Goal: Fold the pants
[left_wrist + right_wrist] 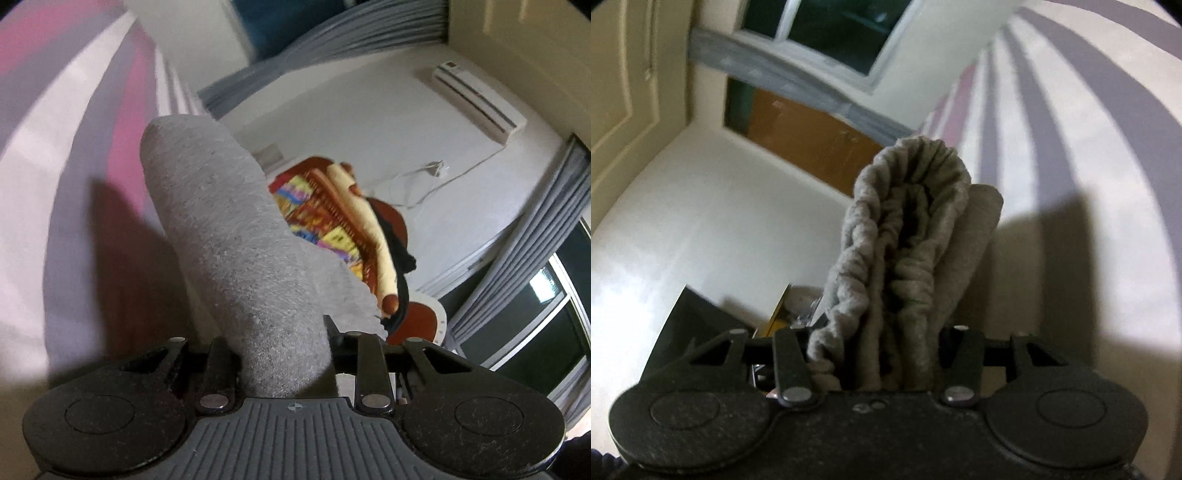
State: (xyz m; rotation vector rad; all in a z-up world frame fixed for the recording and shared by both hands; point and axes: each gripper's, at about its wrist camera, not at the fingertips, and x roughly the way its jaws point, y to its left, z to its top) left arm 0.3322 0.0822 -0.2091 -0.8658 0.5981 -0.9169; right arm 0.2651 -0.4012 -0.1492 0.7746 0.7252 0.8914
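The left tongs (288, 354) are closed on the grey pants (229, 258). A smooth, folded length of the cloth fills the narrow gap between the jaws and stands out ahead of them, ending in a rounded fold. Their fingertips are hidden behind the cloth. To the left of these tongs lies a striped sheet (55, 166) in pink, white and lilac bands, and the cloth's shadow falls across it. Ahead and to the right, past the cloth, a wooden chair (354, 221) carries bright patterned fabric, with an air conditioner (476, 98) on the white wall and grey curtains (535, 229) beside a dark window.

The right tongs (875, 358) grip the same pants by the gathered elastic waistband (908, 229). The bunched cloth is packed between the jaws, which stand wider apart than the left pair, and it rises in front of them as a ruffled loop. Again the fingertips are buried in the cloth. To the right of these tongs the striped sheet spreads out with a dark shadow on it. To the left is a white wall, with a window (827, 29) and a brown door (812, 136) farther ahead.
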